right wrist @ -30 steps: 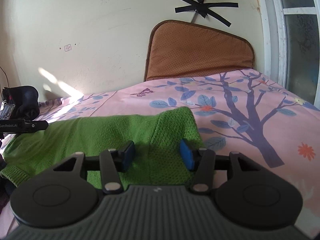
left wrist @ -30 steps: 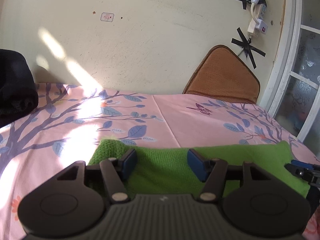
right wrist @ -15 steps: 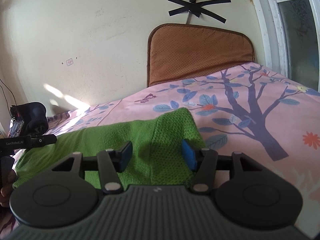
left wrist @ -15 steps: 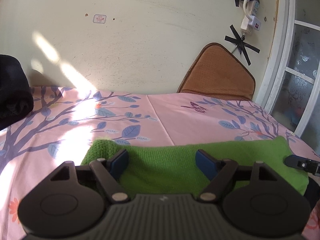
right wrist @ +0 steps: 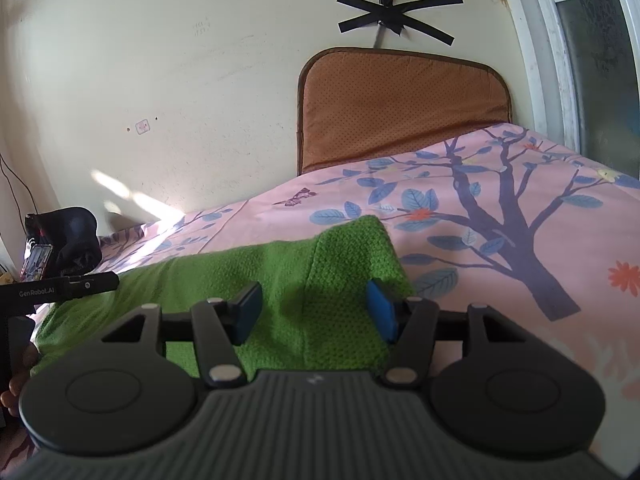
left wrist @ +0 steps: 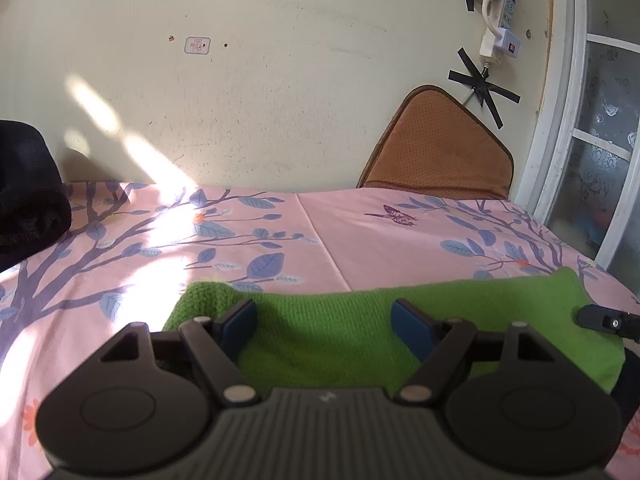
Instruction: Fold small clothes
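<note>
Both grippers' jaws have just been widening since a second ago; left gripper point(left wrist: 324, 326) and right gripper point(right wrist: 314, 312) tilt slightly downward, spread apart over the green garment point(left wrist: 340, 332), which lies flat on the bedsheet point(left wrist: 360, 232), ungripped.

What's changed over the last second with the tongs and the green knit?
Both tongs have just been opening: the left tongs widened clearly, the right tongs slightly. The pads stand clear above the green knit garment, gripping nothing. The garment lies as before on the pink sheet.
</note>
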A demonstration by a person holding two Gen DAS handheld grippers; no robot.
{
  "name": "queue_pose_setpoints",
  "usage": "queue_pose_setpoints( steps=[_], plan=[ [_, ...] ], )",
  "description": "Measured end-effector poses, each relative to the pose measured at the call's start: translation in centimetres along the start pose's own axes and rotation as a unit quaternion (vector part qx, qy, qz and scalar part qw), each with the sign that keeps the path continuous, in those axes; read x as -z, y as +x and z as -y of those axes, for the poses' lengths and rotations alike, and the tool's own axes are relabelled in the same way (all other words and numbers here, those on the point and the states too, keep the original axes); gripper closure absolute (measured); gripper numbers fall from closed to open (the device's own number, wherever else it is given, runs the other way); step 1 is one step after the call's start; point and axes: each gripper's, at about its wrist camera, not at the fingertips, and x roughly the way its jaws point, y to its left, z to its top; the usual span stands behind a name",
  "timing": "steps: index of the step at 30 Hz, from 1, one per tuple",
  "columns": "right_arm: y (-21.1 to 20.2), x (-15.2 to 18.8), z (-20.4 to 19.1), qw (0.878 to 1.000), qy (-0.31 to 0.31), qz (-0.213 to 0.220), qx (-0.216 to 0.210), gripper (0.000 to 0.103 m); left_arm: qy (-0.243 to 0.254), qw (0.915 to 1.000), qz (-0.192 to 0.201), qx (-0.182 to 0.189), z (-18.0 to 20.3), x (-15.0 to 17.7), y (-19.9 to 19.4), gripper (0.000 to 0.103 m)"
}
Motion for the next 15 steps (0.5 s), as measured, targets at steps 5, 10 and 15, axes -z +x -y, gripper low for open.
queue_pose_setpoints(
  steps=[5,10,15],
  plan=[
    [0.0,0.0,0.0,1.0,0.001,0.0,-0.001,0.042,0.003,1.0,0.004,-0.003,0.0,0.1,-0.1,0.026],
    [0.0,0.0,0.0,1.0,0.001,0.0,-0.002,0.041,0.01,0.9994,0.023,-0.025,0.5,0.3,-0.7,0.004],
    [0.0,0.0,0.1,1.0,0.004,0.0,-0.006,0.04,-0.019,0.9965,0.07,-0.041,0.0,0.8,-2.1,0.0]
  ],
)
